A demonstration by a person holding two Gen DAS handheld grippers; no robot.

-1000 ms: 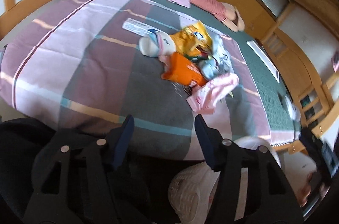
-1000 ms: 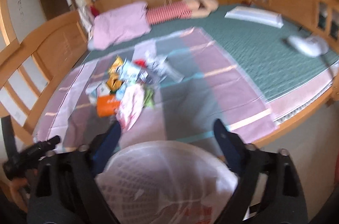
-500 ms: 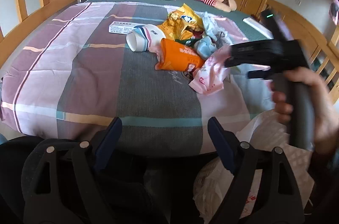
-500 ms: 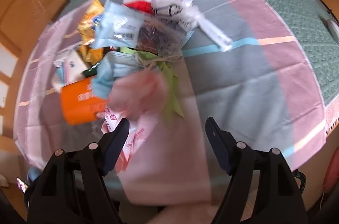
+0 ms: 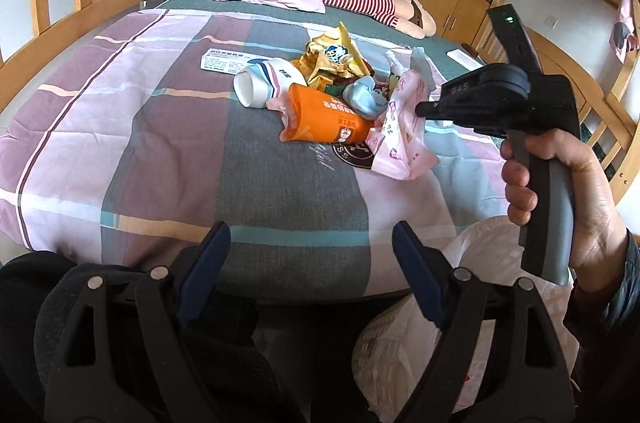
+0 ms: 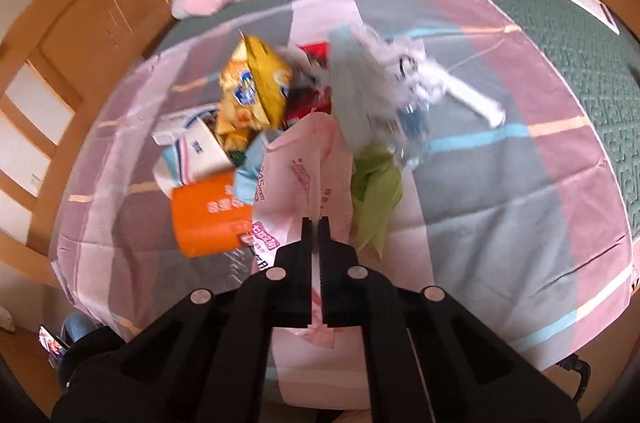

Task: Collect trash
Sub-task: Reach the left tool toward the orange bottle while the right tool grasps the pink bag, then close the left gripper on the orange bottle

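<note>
The bed is cut off at every edge, and the trash pile in its middle is blurred in the right wrist view. A white bag below the near edge of the bed is half hidden by the left gripper, which is held wide open and empty there. The right gripper is held level over the pile, pinched on the pink wrapper. An orange packet is seen just beside that wrapper.
</note>
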